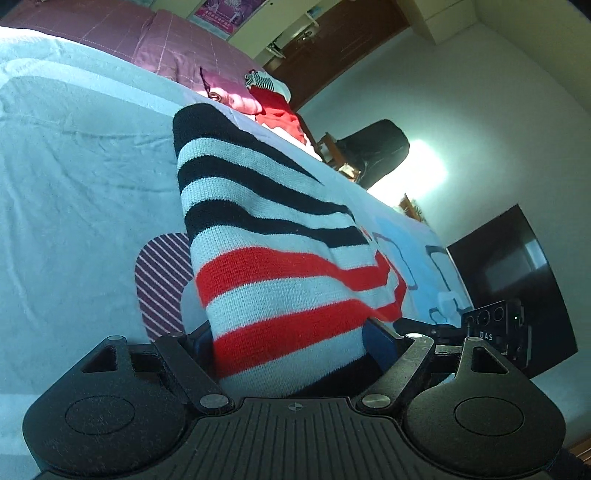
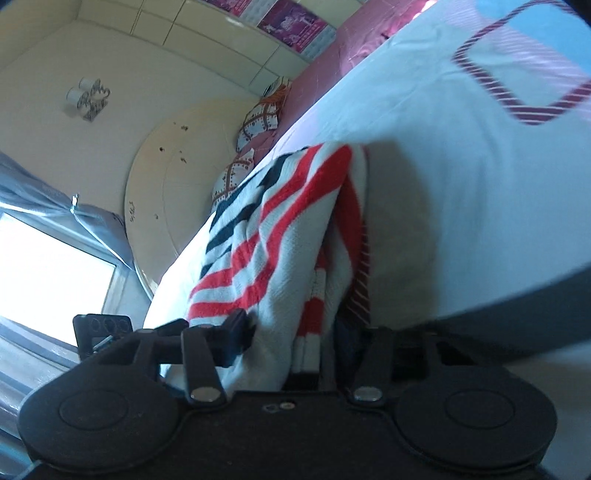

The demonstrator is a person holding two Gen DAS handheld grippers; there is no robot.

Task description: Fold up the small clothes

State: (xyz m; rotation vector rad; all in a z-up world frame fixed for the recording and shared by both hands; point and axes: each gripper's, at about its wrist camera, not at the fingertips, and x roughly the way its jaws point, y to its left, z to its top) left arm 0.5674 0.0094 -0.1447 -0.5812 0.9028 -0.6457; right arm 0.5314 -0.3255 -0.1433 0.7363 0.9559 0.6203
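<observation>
A small knitted striped sweater [image 1: 269, 236], white with black and red stripes, lies on the pale blue bed sheet [image 1: 81, 177]. My left gripper [image 1: 291, 350] is shut on its near edge; the cloth hides the fingertips. The right wrist view shows the same sweater [image 2: 273, 236] folded over on itself, and my right gripper [image 2: 314, 343] is shut on its other near edge. The other gripper's body [image 1: 495, 328] shows at the right of the left wrist view, close by.
A pile of pink and red clothes [image 1: 258, 99] lies at the far end of the bed, with a pink quilt [image 1: 110, 33] behind. The sheet has maroon striped patches [image 1: 162, 280]. A black chair [image 1: 373, 151] and dark cabinet [image 1: 517, 280] stand beside the bed. Patterned pillows [image 2: 255, 125] lie near the wall.
</observation>
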